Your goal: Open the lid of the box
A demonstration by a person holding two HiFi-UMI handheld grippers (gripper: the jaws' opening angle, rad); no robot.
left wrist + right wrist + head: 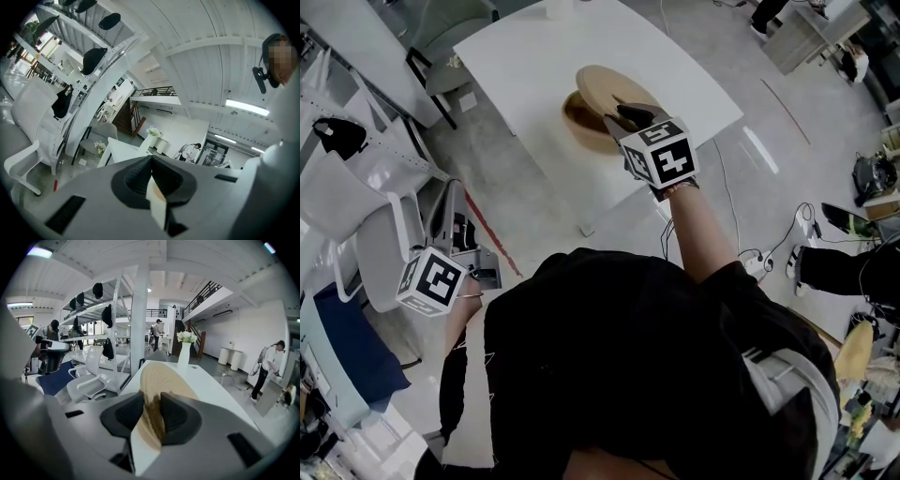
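Right tool (152, 409): pinching the near rim of the lid (607, 87), jaws standing partway closed on it.
Lid: tan and round, tilting up over the box (579, 118).
Box: dark, sitting on the white tabletop (520, 61), showing beneath the lid's left edge.
Left tool (151, 168): jaws pressing together, gripping nothing, hanging well away from the tabletop.

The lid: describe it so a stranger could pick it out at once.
Start at the white table. On it stands a round brown box. The lid is the pale tan disc raised over it, its near edge pinched in the right gripper.
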